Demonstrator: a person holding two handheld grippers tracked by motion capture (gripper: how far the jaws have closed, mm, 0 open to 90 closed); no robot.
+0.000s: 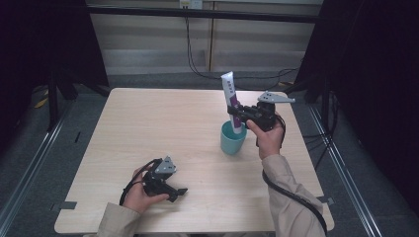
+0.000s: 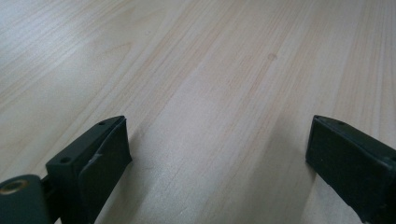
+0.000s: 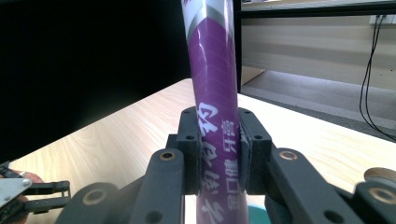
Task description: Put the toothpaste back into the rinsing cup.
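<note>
I see a light wooden table (image 1: 148, 128) with rounded corners, its grain running pale and even. Behind it, a dark horizontal bar (image 1: 207, 14) crosses a beige wall panel (image 1: 148, 44), and black cables (image 1: 197, 59) hang down to the grey floor (image 1: 163, 79). Metal rails (image 1: 29, 168) flank both sides.

Hidden and cut-off parts

The cup (image 1: 232, 139) hides the lower end of the tube (image 1: 230, 96); the right gripper view cuts off its top, and its small print is unreadable.
</note>
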